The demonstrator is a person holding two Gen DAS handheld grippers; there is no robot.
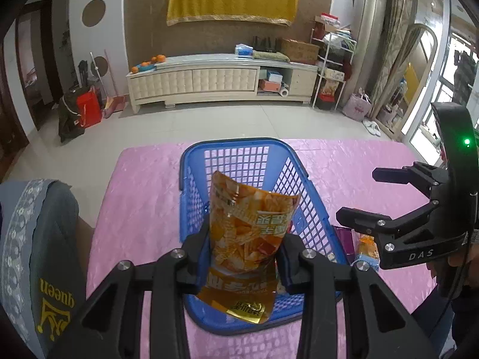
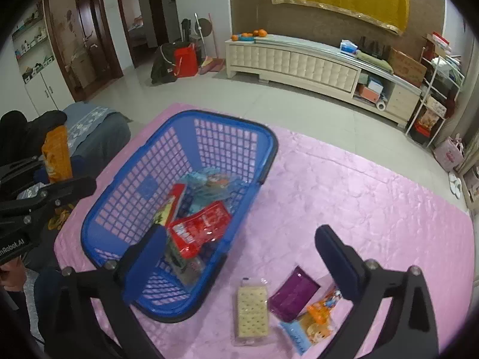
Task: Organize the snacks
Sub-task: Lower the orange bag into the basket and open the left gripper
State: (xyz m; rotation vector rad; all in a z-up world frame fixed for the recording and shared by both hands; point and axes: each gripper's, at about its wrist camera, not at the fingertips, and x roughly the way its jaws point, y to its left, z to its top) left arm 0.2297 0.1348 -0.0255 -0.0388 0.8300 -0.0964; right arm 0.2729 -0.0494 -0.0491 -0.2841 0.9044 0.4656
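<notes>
Holding the orange bag (image 1: pixel 248 239) over the basket (image 1: pixel 191 161), the left claw (image 1: pixel 242 260) should lower before releasing; right claw (image 2: pixel 245 257) gapes empty toward five o'clock snacks.

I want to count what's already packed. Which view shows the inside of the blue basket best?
The right wrist view: it looks down into the blue basket, showing the red packet and other snacks inside. In the left wrist view, the orange snack bag in the left gripper hides the basket's contents.
</notes>
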